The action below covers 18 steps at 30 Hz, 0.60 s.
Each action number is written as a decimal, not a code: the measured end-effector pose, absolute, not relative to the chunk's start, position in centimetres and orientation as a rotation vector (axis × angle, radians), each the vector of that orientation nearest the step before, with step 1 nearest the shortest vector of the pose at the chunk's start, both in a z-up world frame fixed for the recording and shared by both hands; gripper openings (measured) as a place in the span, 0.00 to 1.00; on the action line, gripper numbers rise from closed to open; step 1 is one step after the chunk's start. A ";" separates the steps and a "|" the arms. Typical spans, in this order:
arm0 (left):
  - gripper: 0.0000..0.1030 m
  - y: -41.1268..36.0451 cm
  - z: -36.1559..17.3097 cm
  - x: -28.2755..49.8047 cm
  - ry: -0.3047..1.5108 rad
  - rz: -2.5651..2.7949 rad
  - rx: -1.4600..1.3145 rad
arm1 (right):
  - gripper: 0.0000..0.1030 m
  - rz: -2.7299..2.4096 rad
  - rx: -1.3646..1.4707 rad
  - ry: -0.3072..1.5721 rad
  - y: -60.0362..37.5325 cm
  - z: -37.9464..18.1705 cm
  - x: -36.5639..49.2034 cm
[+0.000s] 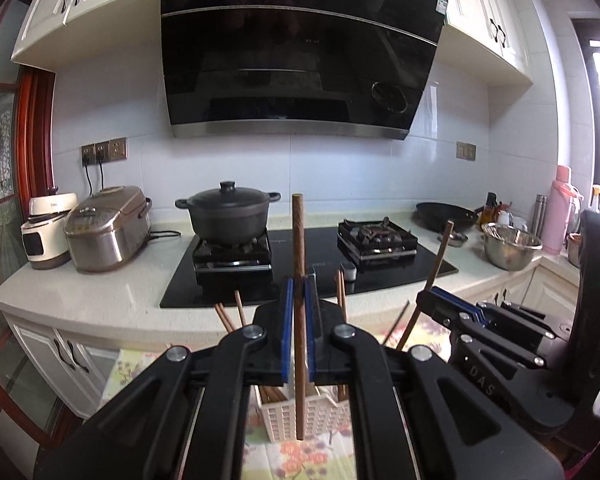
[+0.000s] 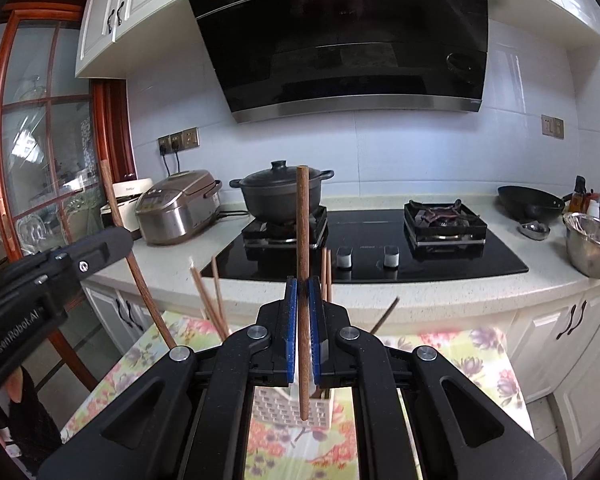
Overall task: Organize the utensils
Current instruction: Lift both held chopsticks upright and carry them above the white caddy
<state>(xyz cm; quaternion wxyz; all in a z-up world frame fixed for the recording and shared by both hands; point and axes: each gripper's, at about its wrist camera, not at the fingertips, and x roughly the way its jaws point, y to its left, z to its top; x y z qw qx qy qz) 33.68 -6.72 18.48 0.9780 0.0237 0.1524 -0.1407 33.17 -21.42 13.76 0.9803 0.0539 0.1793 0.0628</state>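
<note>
My left gripper (image 1: 299, 292) is shut on a brown wooden chopstick (image 1: 299, 240) held upright, its lower tip hanging in front of a white perforated utensil holder (image 1: 284, 414). My right gripper (image 2: 303, 292) is shut on another upright brown chopstick (image 2: 303, 220), its tip over the same holder (image 2: 276, 404). Several more chopsticks (image 2: 210, 300) stand in the holder. The right gripper with its chopstick shows at the right of the left wrist view (image 1: 440, 300). The left gripper shows at the left of the right wrist view (image 2: 112, 244).
The holder stands on a floral tablecloth (image 2: 440, 344). Behind is a white counter (image 1: 100, 292) with a black gas hob (image 2: 364, 248), a black pot (image 1: 228, 212), a rice cooker (image 1: 108, 232), a wok (image 1: 446, 214) and a steel bowl (image 1: 510, 246).
</note>
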 end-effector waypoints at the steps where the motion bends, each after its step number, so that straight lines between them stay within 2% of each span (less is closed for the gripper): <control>1: 0.06 -6.7 18.7 34.0 0.305 -0.281 0.046 | 0.06 0.128 0.116 0.361 -21.5 13.9 33.6; 10: 0.06 -6.8 19.7 38.0 0.309 -0.261 0.031 | 0.06 0.143 0.117 0.385 -21.2 13.4 36.7; 18: 0.06 -6.1 18.3 40.8 0.354 -0.268 -0.017 | 0.06 0.155 0.110 0.410 -21.0 12.3 38.0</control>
